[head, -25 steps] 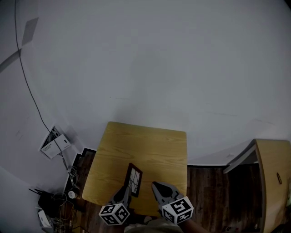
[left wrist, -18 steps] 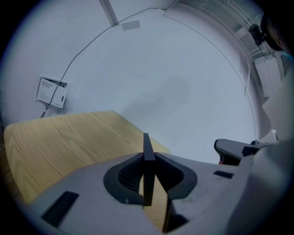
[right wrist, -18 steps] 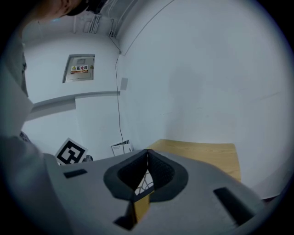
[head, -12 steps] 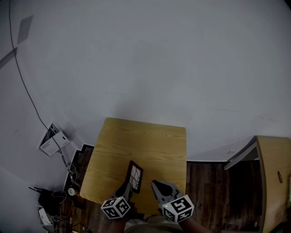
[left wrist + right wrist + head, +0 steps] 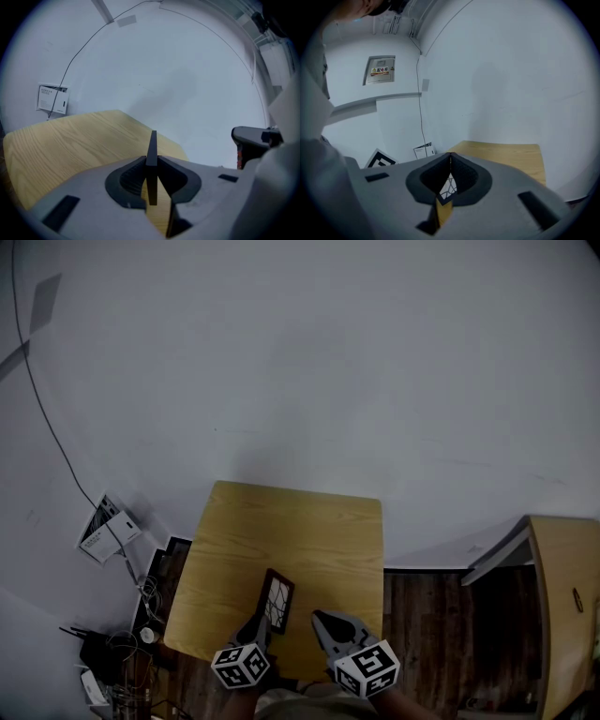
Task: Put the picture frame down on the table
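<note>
Pinching the one picture frame (image 5: 277, 600) over the one table (image 5: 291, 531), the left gripper (image 5: 256, 631) holds tight, the right gripper (image 5: 318, 619) sits closed and empty, and the wall sign (image 5: 380, 71) has words too tiny to read.

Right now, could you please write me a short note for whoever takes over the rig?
Left gripper: shut on the picture frame, holding it by its near end.
Right gripper: shut, empty, to the right of the frame and apart from it.
Frame: held up on edge over the near part of the table, not lying flat. I cannot tell whether it touches the wood.
Done: the frame is over the table.
Left: lay it down, open the left jaws, draw back.
</note>
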Motion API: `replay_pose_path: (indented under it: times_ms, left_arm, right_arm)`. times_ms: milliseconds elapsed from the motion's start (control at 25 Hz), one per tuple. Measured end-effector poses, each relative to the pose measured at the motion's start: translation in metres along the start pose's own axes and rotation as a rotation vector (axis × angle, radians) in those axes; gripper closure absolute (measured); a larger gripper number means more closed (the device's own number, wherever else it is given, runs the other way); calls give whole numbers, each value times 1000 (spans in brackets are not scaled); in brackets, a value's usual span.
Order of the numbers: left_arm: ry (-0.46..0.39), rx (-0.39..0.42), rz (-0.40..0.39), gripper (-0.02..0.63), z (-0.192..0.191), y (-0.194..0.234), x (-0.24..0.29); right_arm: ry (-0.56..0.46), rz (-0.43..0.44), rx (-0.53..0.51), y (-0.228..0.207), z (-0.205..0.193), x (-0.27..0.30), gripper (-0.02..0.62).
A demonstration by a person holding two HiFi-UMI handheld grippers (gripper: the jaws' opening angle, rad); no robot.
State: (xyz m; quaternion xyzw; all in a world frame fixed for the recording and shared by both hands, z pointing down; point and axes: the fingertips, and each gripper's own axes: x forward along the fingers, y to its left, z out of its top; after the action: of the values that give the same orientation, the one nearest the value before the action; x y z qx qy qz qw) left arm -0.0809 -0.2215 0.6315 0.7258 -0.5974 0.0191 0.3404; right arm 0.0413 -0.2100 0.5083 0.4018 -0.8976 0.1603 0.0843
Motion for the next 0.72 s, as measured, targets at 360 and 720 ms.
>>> replay_pose_path:
  times_ms: [360, 720]
  left_arm:
    - [12, 79, 50, 541, -2, 12, 2]
    - [42, 135, 109, 507, -8, 28, 4]
  right_arm:
    - [6, 16, -6, 5, -1, 6, 595]
    - [10, 18, -6, 6, 0, 7, 595]
